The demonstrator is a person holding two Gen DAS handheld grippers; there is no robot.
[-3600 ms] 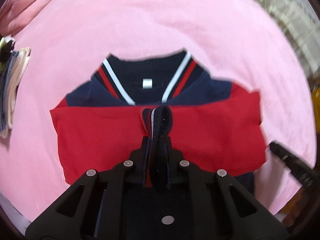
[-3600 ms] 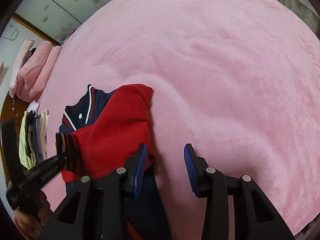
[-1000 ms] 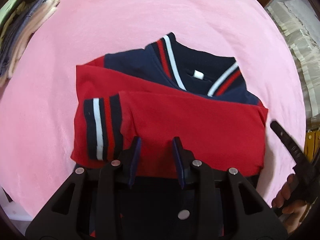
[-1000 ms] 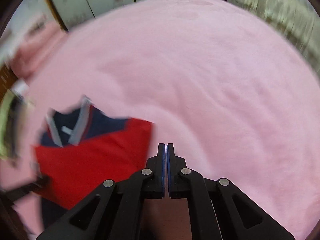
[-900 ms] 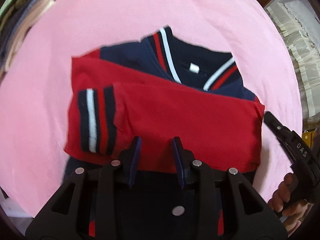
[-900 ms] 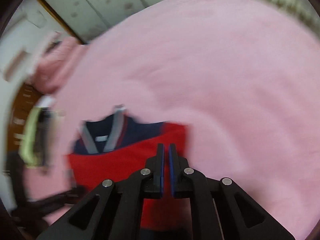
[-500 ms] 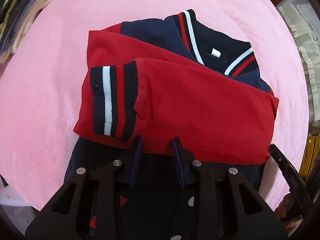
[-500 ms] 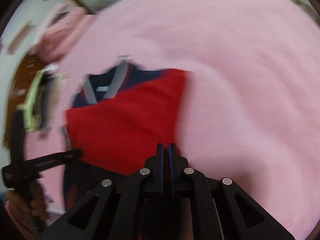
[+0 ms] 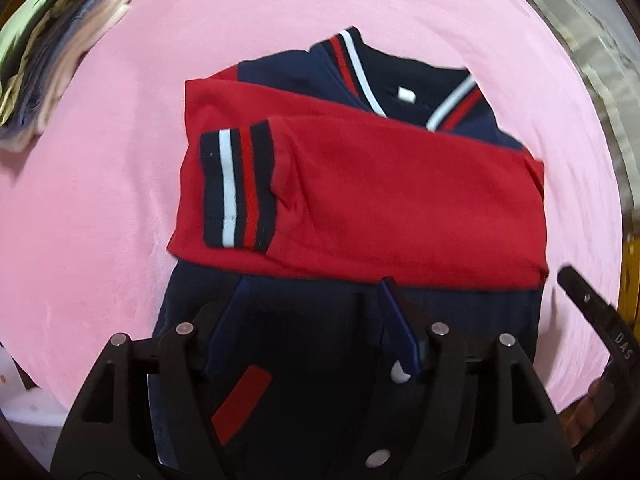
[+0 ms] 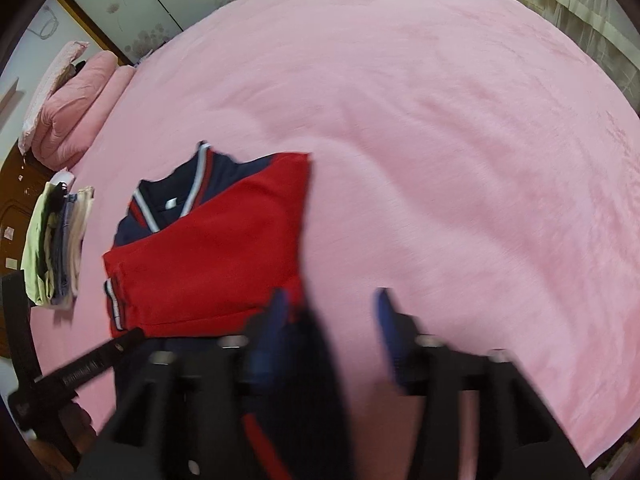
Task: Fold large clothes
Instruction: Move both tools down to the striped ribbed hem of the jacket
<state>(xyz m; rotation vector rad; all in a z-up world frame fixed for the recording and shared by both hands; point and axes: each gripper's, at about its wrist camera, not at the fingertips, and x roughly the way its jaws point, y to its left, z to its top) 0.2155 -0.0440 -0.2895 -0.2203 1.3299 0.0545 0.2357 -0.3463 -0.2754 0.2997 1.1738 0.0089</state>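
Observation:
A navy and red jacket lies on the pink bed cover, both red sleeves folded across its chest, one striped cuff on top at the left. My left gripper is open and empty, just above the navy lower body. In the right wrist view the jacket lies at the left. My right gripper is open, blurred, over the jacket's right side edge with nothing between its fingers. The right gripper's tip also shows at the right edge of the left wrist view.
A stack of folded clothes lies at the far left, also in the right wrist view. A folded pink quilt sits at the bed's head. Curtains hang at the far right. The bed's near edge runs just behind the grippers.
My left gripper has let go of the sleeve cuff, laid it flat and drawn back toward the hem. My right gripper, shut half a second ago, has opened at the jacket's right side.

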